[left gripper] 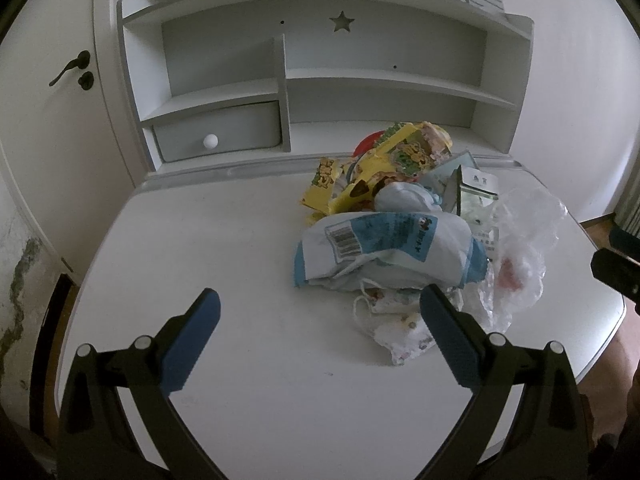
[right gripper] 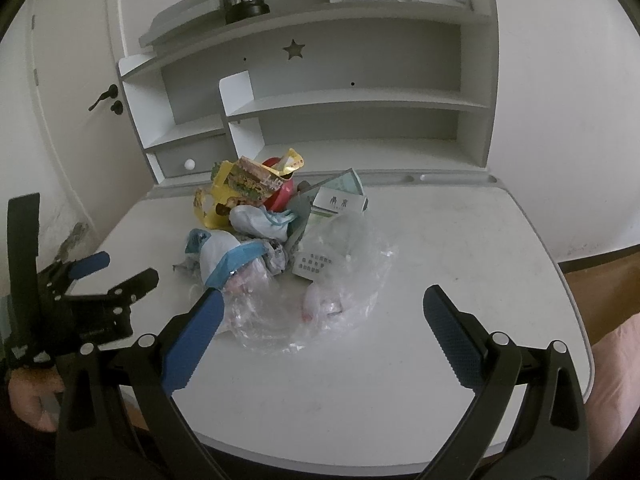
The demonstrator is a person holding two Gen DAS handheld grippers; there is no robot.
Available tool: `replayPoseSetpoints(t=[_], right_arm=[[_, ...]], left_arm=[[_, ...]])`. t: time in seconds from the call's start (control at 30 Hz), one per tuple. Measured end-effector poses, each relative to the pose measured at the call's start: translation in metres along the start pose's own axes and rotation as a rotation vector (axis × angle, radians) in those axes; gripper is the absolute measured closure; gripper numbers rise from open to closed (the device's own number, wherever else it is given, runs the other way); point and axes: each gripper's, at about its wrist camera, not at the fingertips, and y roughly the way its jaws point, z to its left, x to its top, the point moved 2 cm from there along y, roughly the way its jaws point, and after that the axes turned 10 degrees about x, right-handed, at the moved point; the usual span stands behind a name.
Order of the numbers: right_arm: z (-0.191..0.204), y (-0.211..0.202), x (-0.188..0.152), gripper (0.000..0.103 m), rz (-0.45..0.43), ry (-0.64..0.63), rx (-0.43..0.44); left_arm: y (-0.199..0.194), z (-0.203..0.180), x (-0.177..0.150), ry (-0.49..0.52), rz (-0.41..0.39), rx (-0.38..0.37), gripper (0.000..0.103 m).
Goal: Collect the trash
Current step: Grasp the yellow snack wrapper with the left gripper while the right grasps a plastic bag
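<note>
Both tongs, left [left gripper: 320, 300] and right [right gripper: 323, 298], gape apart before the trash pile [left gripper: 404, 216].

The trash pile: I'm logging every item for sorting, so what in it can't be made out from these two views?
- Red item: both views, mostly buried under the yellow wrappers.
- Contents of the clear bag: crumpled film blurs a reddish bit inside.
- Box print: too small to read.
- Back of the pile: hidden by the pile itself.
- Any trash bin: none in view.
</note>
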Motion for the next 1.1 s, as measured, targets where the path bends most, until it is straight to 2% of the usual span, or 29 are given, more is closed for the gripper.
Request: replayPoseSetpoints(t=[0.17, 0.27, 0.37, 0.43, 0.5, 0.57, 0.6, 0.67, 0.73, 0.8, 0.83, 0.87, 0.93, 1.0, 1.07, 1.1], right_arm=[[-0.01, 0.004, 0.002, 0.006, 0.006, -0.002, 0.01], [-0.018, 0.007, 0.003, 0.006, 0.013, 0.005, 0.011], [-0.027, 0.013, 0.002, 0.006, 0.029, 0.022, 0.021], [-0.033, 0.018, 0.0, 0.006, 0.048, 0.032, 0.028], [-0.037, 0.024, -0.002, 0.006, 0.064, 0.043, 0.034], [-0.042, 0.032, -0.004, 0.006, 0.081, 0.062, 0.045], [-0.045, 0.038, -0.005, 0.006, 0.097, 0.073, 0.05], [-0.046, 0.048, -0.006, 0.006, 0.119, 0.075, 0.053], [-0.047, 0.061, -0.005, 0.007, 0.135, 0.072, 0.046], [-0.049, 0.073, -0.002, 0.007, 0.149, 0.085, 0.041], [-0.05, 0.08, 0.0, 0.012, 0.157, 0.099, 0.041], [-0.051, 0.085, 0.001, 0.021, 0.165, 0.11, 0.045], [-0.053, 0.096, 0.001, 0.03, 0.184, 0.151, 0.061], [-0.054, 0.1, 0.0, 0.048, 0.199, 0.175, 0.084], [-0.053, 0.097, 0.001, 0.073, 0.185, 0.196, 0.101], [-0.053, 0.093, 0.003, 0.079, 0.169, 0.197, 0.104]], left_arm=[[0.003, -0.019, 0.029, 0.117, -0.027, -0.061, 0.007], [0.016, -0.042, 0.058, 0.201, -0.04, -0.119, 0.007], [0.044, -0.065, 0.084, 0.291, -0.04, -0.119, 0.007], [0.064, -0.071, 0.096, 0.301, -0.027, -0.111, 0.007], [0.081, -0.075, 0.102, 0.308, 0.007, -0.134, 0.011], [0.094, -0.077, 0.105, 0.322, 0.036, -0.139, 0.03], [0.098, -0.079, 0.104, 0.336, 0.046, -0.151, 0.036], [0.1, -0.078, 0.102, 0.351, 0.051, -0.152, 0.072], [0.095, -0.076, 0.102, 0.356, 0.033, -0.158, 0.087], [0.088, -0.074, 0.102, 0.362, 0.004, -0.152, 0.094], [0.085, -0.071, 0.104, 0.359, -0.012, -0.142, 0.096], [0.082, -0.068, 0.106, 0.353, -0.021, -0.139, 0.098], [0.076, -0.058, 0.11, 0.322, -0.033, -0.146, 0.099], [0.067, -0.046, 0.116, 0.29, -0.057, -0.141, 0.099], [0.057, -0.034, 0.121, 0.264, -0.083, -0.13, 0.099], [0.05, -0.028, 0.126, 0.244, -0.1, -0.125, 0.099]])
